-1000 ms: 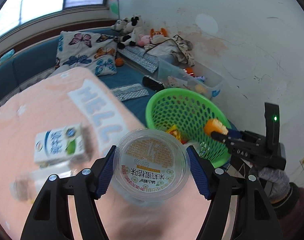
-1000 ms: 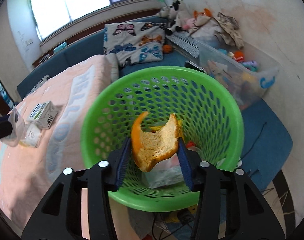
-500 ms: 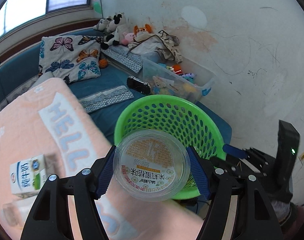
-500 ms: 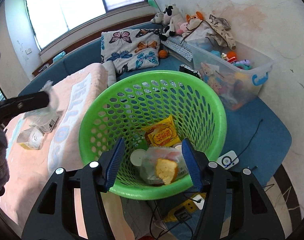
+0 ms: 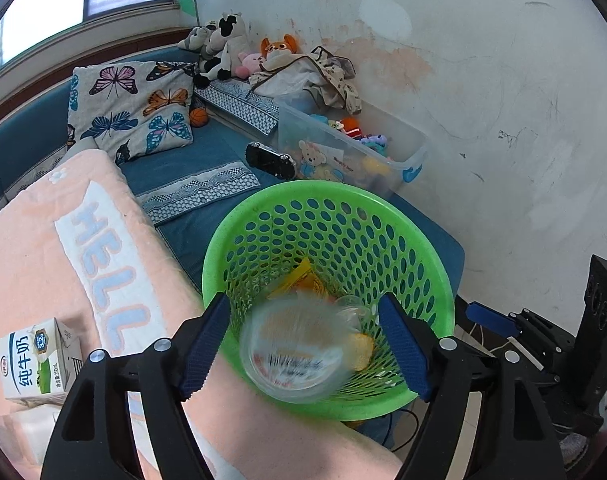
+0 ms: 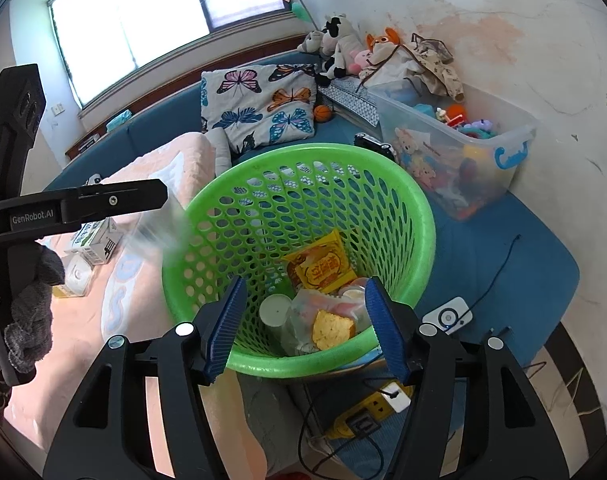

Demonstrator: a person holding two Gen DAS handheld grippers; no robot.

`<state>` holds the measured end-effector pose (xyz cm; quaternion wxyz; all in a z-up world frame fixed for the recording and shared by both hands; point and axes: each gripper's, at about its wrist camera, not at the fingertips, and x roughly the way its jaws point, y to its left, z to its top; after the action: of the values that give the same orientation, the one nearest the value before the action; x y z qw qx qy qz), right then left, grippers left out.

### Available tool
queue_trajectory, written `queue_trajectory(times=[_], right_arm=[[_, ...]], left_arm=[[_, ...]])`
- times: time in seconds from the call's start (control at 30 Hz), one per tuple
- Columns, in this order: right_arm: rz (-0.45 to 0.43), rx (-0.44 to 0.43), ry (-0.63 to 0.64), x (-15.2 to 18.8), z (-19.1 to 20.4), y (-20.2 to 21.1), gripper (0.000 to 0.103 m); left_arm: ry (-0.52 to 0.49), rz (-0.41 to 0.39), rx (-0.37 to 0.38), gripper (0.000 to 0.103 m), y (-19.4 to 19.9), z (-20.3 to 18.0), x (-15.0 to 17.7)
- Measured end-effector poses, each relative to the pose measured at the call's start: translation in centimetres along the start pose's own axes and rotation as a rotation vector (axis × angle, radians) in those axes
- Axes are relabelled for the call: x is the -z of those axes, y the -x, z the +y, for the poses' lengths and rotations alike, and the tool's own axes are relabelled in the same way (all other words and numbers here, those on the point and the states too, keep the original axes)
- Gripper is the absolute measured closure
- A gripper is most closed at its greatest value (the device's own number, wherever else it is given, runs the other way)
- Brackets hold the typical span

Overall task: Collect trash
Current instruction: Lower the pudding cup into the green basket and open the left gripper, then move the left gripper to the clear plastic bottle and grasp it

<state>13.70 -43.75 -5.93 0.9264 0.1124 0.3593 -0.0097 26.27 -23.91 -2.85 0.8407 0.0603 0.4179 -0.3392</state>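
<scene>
1. Left wrist view. Landmark: green basket [image 5: 327, 292], standing beside the peach blanket [image 5: 63, 264].
 - Left gripper [image 5: 303, 350]: jaws opening, pads clear of the clear plastic cup [image 5: 295, 352]. A second ago they clamped that cup over the blanket; now the cup is a motion-blurred disc between the parted pads, over the basket's near rim, apparently falling in.
 - Inside the basket: yellow snack wrapper [image 5: 303, 280] and orange peel [image 5: 361, 354] on the bottom.
 - Milk carton [image 5: 35, 360]: on the blanket, well left of the basket, not yet collected.

2. Right wrist view. Same landmark, basket [image 6: 299, 256].
 - Right gripper [image 6: 303, 322]: jaws opening, nothing between them. A second ago they pinched the orange peel [image 6: 331, 328] above the basket; it now lies at the basket bottom, just beside a white lid [image 6: 275, 312] and the snack wrapper [image 6: 319, 268].
 - Left gripper [image 6: 155, 196] enters from the left at the basket's rim, with a blurred clear shape, likely the cup [image 6: 159, 228], below its tip.
 - Milk carton [image 6: 99, 236] and a second small container beside it remain on the blanket, left of the basket.

3. Judgement: two pieces are delivered or nearly so; both tools are free, and the carton is the likely next pick.
</scene>
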Motion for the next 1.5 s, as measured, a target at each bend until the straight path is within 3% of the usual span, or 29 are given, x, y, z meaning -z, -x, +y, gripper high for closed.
queue_trajectory(times=[0.37, 0.77, 0.97, 1.17, 1.5], right_arm=[[0.001, -0.048, 0.061, -0.3, 2.6, 0.1, 0.041], [0.023, -0.137, 0.183, -1.1, 8.3, -1.2, 0.038], [0.038, -0.173, 0.236, -1.5, 11.1, -2.3, 0.037], [0.053, -0.194, 0.265, -1.9, 13.4, -3.2, 0.036], [0.094, -0.204, 0.301, -3.1, 16.2, -5.1, 0.035]], left_arm=[[0.002, -0.035, -0.045, 0.029, 4.1, 2.3, 2.6], [0.051, -0.041, -0.133, 0.029, 9.9, 8.9, 7.7], [0.017, -0.013, -0.190, 0.029, 11.9, 12.4, 9.4], [-0.119, 0.059, -0.187, 0.029, 12.2, 15.4, 10.3], [-0.234, 0.178, -0.047, 0.024, 11.0, 20.5, 10.0]])
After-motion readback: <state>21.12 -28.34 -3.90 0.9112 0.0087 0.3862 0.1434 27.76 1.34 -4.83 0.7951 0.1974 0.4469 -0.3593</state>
